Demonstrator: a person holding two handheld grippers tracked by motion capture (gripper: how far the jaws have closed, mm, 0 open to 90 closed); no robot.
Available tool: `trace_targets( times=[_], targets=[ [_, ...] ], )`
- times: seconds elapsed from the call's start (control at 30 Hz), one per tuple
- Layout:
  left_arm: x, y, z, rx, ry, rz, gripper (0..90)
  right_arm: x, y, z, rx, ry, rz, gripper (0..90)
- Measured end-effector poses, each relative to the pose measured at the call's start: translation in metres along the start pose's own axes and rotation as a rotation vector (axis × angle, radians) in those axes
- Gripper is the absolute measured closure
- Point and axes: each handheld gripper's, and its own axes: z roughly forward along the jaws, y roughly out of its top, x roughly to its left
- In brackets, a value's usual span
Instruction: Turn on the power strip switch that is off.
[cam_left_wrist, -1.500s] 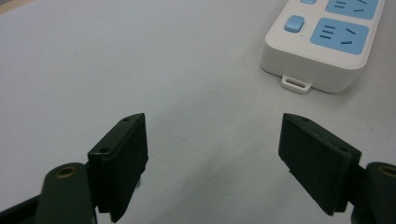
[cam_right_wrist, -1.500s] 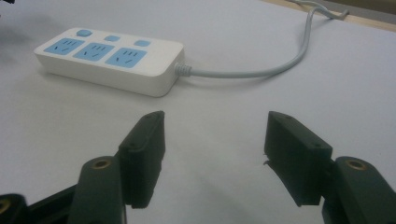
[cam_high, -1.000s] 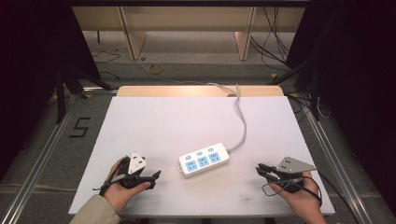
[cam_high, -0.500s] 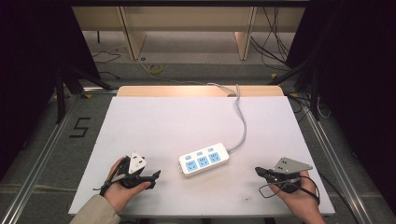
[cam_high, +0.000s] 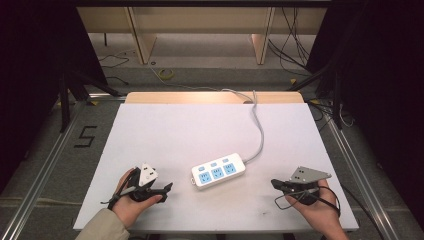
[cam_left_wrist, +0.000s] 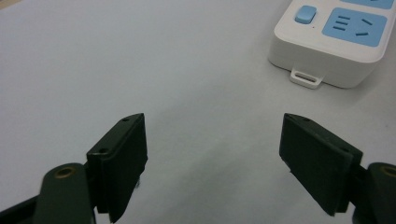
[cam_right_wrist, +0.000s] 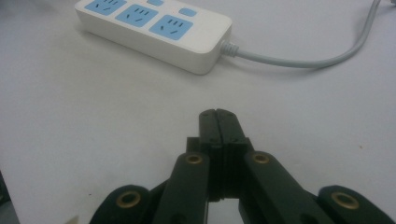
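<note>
A white power strip (cam_high: 218, 171) with blue sockets and switches lies flat near the front middle of the white table (cam_high: 175, 130). Its grey cable (cam_high: 260, 132) runs to the back edge. My left gripper (cam_high: 167, 187) rests low at the front left, pointing right at the strip's end. Its jaws stand wide open in the left gripper view (cam_left_wrist: 212, 126) with bare table between them and the strip (cam_left_wrist: 336, 42) ahead at the upper right. My right gripper (cam_high: 274, 182) sits at the front right, pointing left. Its jaws are shut tight on nothing (cam_right_wrist: 217, 114), short of the strip (cam_right_wrist: 154, 32) and cable (cam_right_wrist: 299, 60).
A wooden strip (cam_high: 210, 97) borders the table's far edge. Metal rails (cam_high: 350, 165) run along both sides. Cables lie on the floor (cam_high: 165, 75) behind the table, between wooden furniture legs. A "5" (cam_high: 86, 136) is marked on the floor at the left.
The right gripper's jaws have come together from a slight opening. Both hands have stayed almost in place, and the power strip has not moved.
</note>
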Motion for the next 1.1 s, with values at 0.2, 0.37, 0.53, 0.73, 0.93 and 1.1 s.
trace_targets(
  times=[0.2, 0.37, 0.53, 0.73, 0.93, 1.1],
  targets=[
    [0.0, 0.0, 0.001, 0.0, -0.002, 0.002, 23.3, 0.001, 0.004, 0.001, 0.012, 0.012, -0.004, 90.0],
    [-0.001, 0.0, 0.001, 0.004, -0.001, 0.005, 23.1, 0.001, 0.007, 0.002, 0.019, 0.018, -0.009, 90.0],
    [-0.001, 0.0, 0.002, 0.002, 0.0, 0.004, 22.9, 0.002, 0.009, 0.003, 0.032, 0.024, -0.012, 90.0],
    [-0.001, 0.0, 0.002, 0.006, 0.002, 0.006, 22.7, 0.002, 0.012, 0.004, 0.046, 0.031, -0.012, 90.0],
    [-0.001, 0.0, 0.002, 0.009, 0.005, 0.016, 22.8, 0.002, 0.017, 0.005, 0.064, 0.035, -0.017, 90.0],
    [-0.001, 0.0, 0.002, 0.01, 0.006, 0.019, 22.7, 0.003, 0.023, 0.007, 0.079, 0.038, -0.02, 90.0]
  ],
)
